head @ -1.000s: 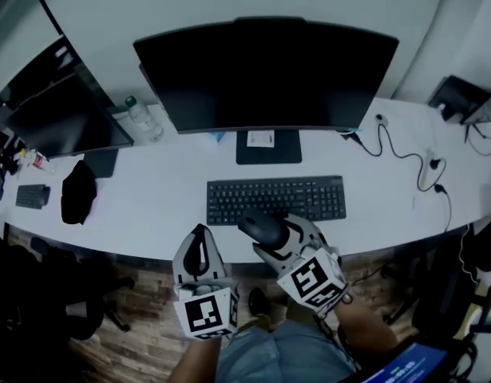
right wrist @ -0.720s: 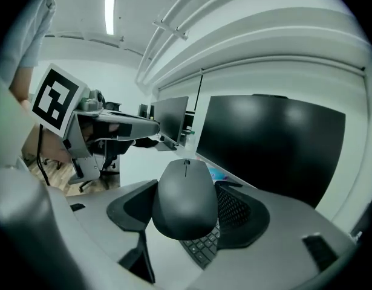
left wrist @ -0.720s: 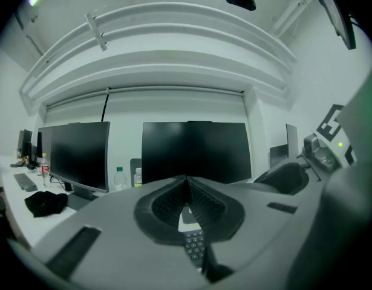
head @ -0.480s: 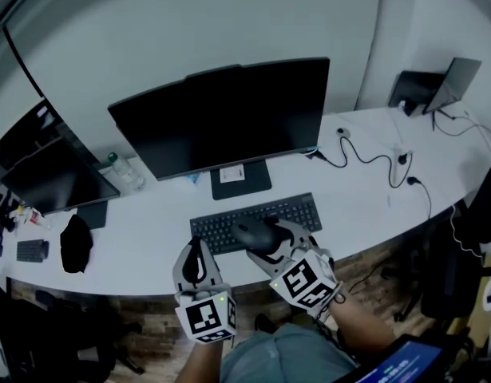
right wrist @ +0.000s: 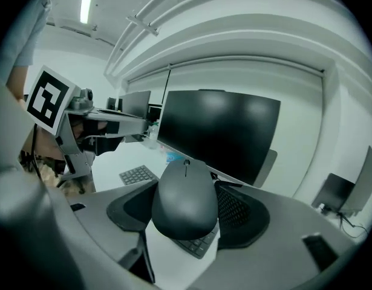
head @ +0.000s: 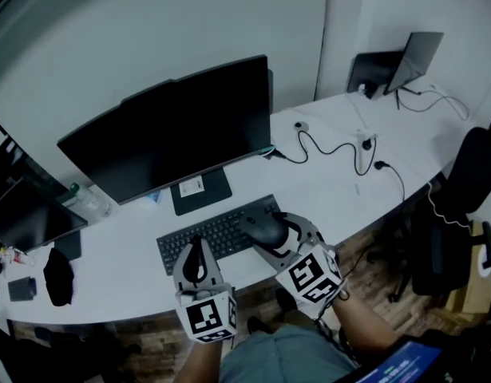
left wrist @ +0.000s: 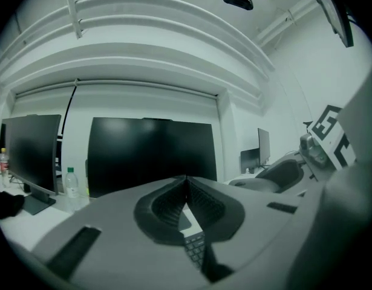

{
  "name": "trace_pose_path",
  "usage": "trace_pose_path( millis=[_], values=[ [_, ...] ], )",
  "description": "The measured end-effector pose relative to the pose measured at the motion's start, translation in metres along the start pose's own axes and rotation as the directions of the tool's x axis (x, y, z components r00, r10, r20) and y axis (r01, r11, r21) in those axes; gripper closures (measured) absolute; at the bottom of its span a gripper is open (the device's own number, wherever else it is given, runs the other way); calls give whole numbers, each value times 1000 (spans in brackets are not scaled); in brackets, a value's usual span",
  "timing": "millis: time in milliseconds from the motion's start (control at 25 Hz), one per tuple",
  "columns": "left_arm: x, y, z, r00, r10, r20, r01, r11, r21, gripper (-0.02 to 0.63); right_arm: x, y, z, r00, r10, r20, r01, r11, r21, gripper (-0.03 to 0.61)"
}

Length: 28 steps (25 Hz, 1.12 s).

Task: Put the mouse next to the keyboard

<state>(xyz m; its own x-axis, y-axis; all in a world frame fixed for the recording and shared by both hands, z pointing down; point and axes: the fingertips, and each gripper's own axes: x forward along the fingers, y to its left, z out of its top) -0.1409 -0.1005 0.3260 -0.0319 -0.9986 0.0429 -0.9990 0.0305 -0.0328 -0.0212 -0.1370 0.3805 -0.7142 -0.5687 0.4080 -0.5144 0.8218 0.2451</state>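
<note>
Since 1 second ago the head view has swung right: the monitor (head: 169,134) and keyboard (head: 213,236) now sit further left and slanted, more of the tabletop's (head: 333,194) right end shows, and the right tool (head: 269,233) has gone from above the keyboard's middle to above its right end. The tabletop is bare just right of the keyboard, which I judge the proper landing place. The cables (head: 333,146) lie further back and to the right, well apart from it. The left tool (head: 197,247) hangs at the near edge in front of the keyboard, its 2 jaws clenched together on nothing. It looks best kept where it is, out of the path. The right tool is clenched on the mouse (right wrist: 186,201), 1 pad against each flank, with keys visible beneath it, so the mouse seems to be carried off the surface and not yet past the keyboard's end. To do this step well, I would carry it a little further right until no keys lie under it. Then lower it flat, with the wheel (right wrist: 186,162) toward the monitor and the body parallel to the keyboard's short edge. Release only once the base rests on the tabletop, so it does not drop or skid.
</note>
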Motion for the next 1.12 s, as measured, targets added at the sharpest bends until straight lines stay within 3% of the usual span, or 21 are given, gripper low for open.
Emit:
trace_pose_path(
  millis=[440, 1120],
  values=[
    [36, -86, -5, 988, -154, -6, 154, 988, 8, 609, -61, -88, -62, 976, -200, -88, 206, 976, 72, 276],
    [67, -96, -25, 991, -119, -66, 120, 993, 19, 609, -26, -124, -112, 975, -162, -150, 182, 975, 130, 276]
  ],
)
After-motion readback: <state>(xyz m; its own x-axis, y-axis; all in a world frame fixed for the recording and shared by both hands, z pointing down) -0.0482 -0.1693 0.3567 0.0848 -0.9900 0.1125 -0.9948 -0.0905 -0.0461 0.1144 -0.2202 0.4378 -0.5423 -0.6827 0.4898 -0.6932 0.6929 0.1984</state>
